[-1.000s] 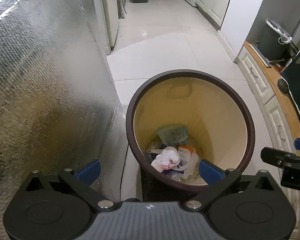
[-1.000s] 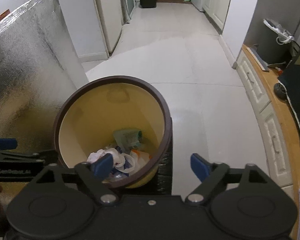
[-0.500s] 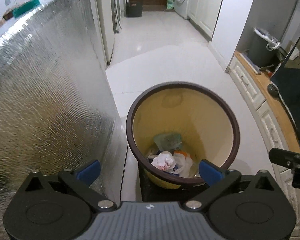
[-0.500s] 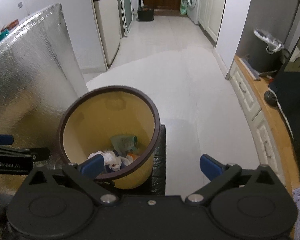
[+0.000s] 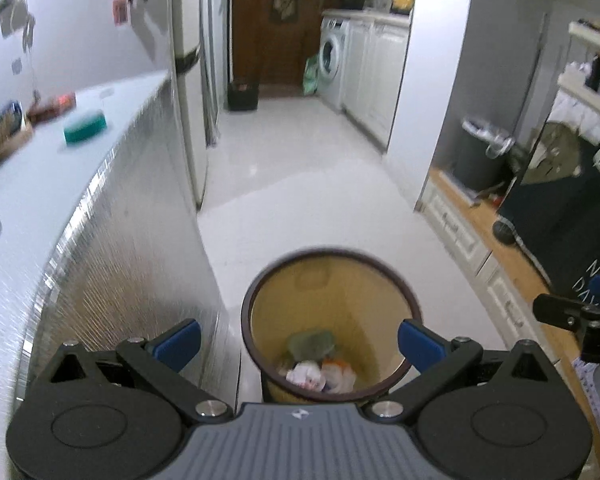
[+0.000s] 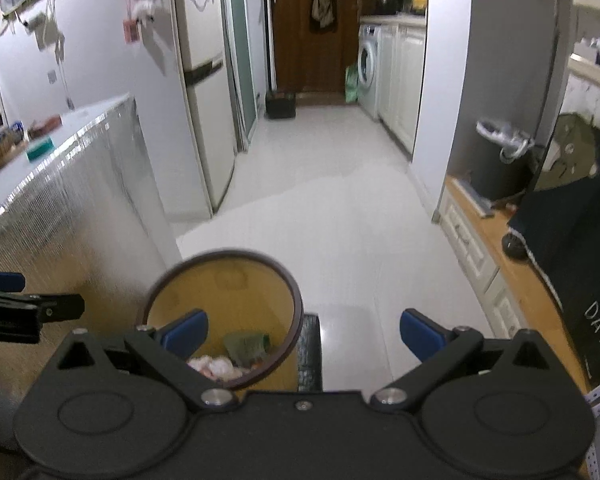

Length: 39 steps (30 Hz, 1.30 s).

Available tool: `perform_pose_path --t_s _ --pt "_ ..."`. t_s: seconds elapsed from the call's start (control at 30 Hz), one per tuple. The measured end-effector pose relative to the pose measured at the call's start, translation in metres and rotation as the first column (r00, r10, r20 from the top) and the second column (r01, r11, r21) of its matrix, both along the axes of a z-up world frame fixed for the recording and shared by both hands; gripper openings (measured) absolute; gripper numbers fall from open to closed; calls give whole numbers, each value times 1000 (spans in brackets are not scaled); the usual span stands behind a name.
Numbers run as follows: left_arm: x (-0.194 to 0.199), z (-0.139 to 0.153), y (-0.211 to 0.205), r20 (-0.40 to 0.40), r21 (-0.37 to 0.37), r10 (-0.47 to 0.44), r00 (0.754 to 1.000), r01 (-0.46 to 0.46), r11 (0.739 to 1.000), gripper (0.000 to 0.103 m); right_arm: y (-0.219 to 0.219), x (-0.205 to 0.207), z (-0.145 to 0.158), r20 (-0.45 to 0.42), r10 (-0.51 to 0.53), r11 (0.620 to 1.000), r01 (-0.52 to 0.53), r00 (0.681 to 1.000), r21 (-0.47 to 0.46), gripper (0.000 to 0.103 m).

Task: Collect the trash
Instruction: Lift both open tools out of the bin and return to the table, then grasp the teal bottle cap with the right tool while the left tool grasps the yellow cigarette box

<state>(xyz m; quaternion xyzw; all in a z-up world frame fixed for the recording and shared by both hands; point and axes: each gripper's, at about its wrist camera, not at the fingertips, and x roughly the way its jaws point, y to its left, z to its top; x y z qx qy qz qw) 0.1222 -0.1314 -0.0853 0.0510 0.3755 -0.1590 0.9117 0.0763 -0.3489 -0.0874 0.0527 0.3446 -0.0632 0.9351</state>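
Pretty dim indoor light on my feed, motion blur everywhere, fisheye bending the edges, glare off the floor [image 5: 300, 184].

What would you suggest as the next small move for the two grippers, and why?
Probably turn both toward the counter to look for more trash. The left gripper and right gripper are open and empty above the bin, which already holds crumpled scraps. Loose items lie on the counter, though they are too blurred to tell whether they are trash.
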Motion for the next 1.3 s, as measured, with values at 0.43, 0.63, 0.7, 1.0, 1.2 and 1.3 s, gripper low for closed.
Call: perform_pose_path --t_s 0.43,0.63,0.7,1.0,1.2,1.3 --pt "-53 60 40 244 -61 51 969 -37 997 103 26 -37 52 259 56 998 -52 964 -21 103" --pt "-69 73 68 315 -55 95 944 -82 995 103 53 -33 61 332 115 993 -112 936 -27 103" --pt "-73 75 80 335 -62 125 934 -111 992 103 64 -28 62 355 143 989 -144 924 -24 103" --pt "-77 82 152 404 -72 314 859 -313 947 103 113 -1 65 430 279 957 -287 858 -49 103" --pt "-64 75 203 380 -117 442 813 -432 894 103 148 31 65 445 338 934 -354 830 -49 103" --pt "-56 74 218 367 -127 484 794 -472 872 103 167 48 65 435 376 918 -391 818 -59 103"
